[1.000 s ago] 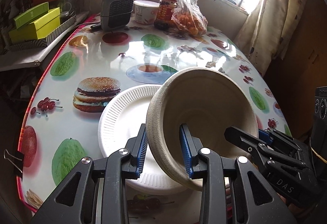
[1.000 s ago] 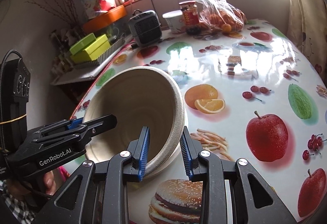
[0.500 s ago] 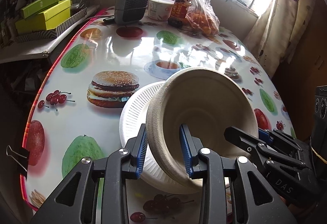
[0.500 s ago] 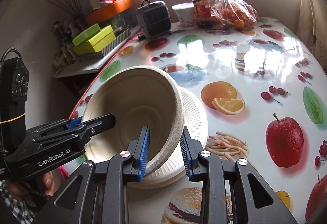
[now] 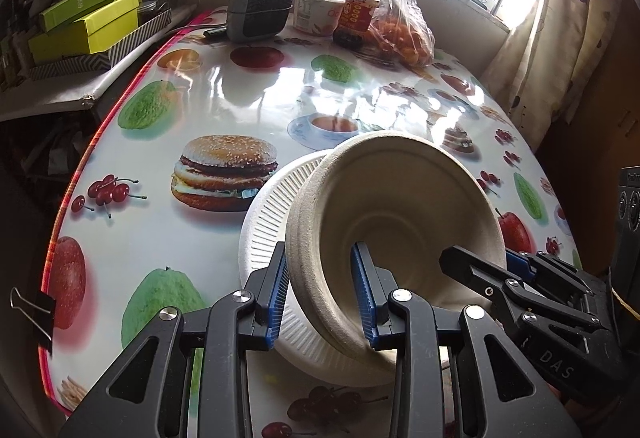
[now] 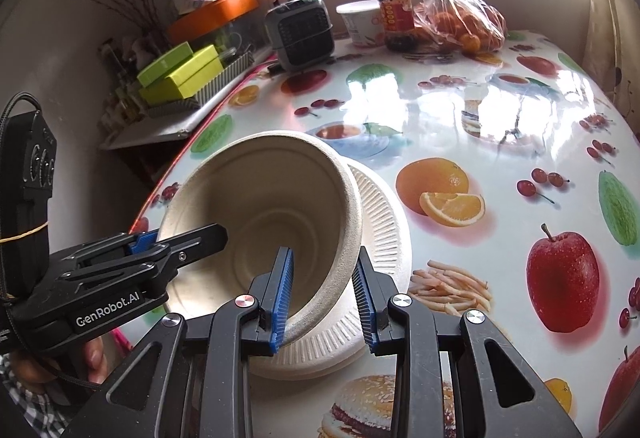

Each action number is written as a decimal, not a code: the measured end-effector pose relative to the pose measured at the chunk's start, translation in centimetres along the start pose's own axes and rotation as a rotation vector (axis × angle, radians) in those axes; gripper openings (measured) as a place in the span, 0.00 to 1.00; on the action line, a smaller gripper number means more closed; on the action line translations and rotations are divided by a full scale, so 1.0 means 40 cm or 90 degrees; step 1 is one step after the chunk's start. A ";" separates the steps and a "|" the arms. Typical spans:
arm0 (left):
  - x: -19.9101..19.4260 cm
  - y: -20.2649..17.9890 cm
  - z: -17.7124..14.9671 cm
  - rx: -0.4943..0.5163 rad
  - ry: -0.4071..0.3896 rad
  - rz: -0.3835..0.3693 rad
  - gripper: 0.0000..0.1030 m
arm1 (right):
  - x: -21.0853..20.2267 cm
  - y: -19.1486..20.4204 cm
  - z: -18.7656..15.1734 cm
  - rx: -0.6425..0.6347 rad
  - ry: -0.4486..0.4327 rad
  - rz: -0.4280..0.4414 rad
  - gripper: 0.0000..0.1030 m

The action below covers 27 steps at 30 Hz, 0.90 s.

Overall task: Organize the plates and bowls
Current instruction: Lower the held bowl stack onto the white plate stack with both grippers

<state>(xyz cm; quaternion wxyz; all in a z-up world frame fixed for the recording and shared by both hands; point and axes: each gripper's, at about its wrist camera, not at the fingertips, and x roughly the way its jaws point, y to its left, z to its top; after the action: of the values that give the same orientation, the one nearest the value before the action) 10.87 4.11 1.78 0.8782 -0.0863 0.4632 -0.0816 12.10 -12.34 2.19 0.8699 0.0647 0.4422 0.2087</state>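
A beige paper bowl [image 5: 404, 222] is held between both grippers, tilted, just over a white ribbed paper plate [image 5: 264, 222] on the table. My left gripper [image 5: 322, 294] is shut on the bowl's left rim, one finger inside and one outside. My right gripper [image 6: 322, 294] is shut on the bowl's right rim [image 6: 348, 230] the same way. The plate [image 6: 384, 214] lies under the bowl and is mostly hidden by it. Each gripper shows in the other's view, the right gripper [image 5: 480, 270] and the left gripper [image 6: 192, 242].
The table [image 5: 248, 86] has a glossy fruit-print cloth. At its far end stand a small grey heater [image 5: 260, 2], a white tub [image 5: 318, 12], a red-labelled jar [image 5: 358, 14] and a bag of oranges [image 5: 400, 26]. Green boxes [image 5: 88, 22] sit on a side shelf at left.
Both grippers carried the bowl over the plate and lowered it toward it; the bowl now covers more of the plate. Both grips are unchanged.
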 end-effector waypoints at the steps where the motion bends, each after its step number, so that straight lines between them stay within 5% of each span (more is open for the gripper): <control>1: 0.000 0.001 0.001 -0.001 0.001 -0.001 0.31 | 0.000 0.000 0.000 0.000 -0.001 -0.001 0.28; 27: 0.009 -0.004 0.001 0.003 0.004 0.015 0.39 | -0.003 -0.010 0.004 0.007 -0.009 -0.015 0.39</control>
<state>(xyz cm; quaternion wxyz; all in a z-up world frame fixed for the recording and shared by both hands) 11.11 3.88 1.54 0.8780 -0.0781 0.4667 -0.0725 12.29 -12.75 2.26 0.8750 0.0654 0.4381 0.1956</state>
